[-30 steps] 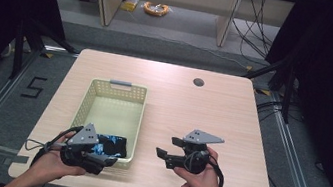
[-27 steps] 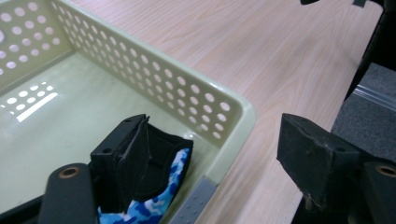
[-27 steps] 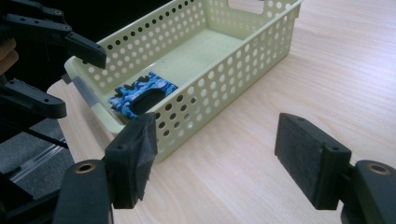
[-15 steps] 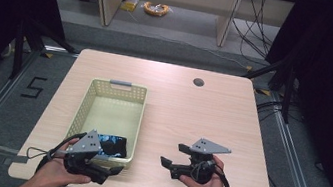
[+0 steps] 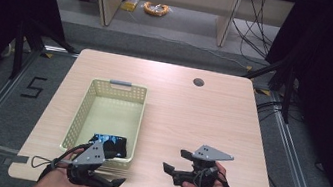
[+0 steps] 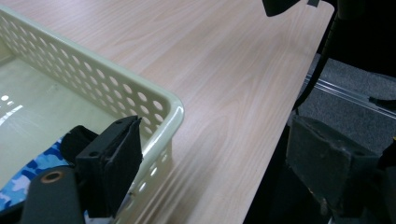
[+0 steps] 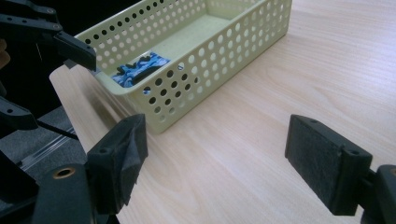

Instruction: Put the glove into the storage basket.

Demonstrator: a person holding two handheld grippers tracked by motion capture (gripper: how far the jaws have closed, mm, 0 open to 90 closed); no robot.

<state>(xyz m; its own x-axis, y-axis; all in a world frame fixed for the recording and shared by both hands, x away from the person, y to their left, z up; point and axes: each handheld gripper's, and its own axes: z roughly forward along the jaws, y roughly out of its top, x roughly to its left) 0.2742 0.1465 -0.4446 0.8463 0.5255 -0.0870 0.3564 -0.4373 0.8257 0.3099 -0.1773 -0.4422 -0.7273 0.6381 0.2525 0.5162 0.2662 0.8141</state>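
A pale green perforated basket (image 5: 115,91) stands on the left half of the table, with a dark and blue patterned cloth (image 5: 109,143) at its near end. My left gripper (image 5: 114,169) hovers at the basket's near right corner. It is open, its jaws have just been opening, and the corner rim (image 6: 163,105) lies between them untouched. The cloth (image 6: 21,184) shows beside its left jaw. My right gripper (image 5: 175,160) is open over bare wood near the front edge. Its jaws have just been opening too, with nothing between them (image 7: 224,163). From there the basket (image 7: 196,70) and cloth (image 7: 135,67) lie ahead.
The wooden table (image 5: 191,117) has a round cable hole (image 5: 198,82) at the back right. Its near edge runs just under both hands. In the right gripper view the left gripper (image 7: 60,42) juts in at the upper left. Shelving and cables stand beyond the table.
Both hands have drawn back toward the table's near edge and sunk a little. Both pairs of jaws stand slightly wider than a second ago.
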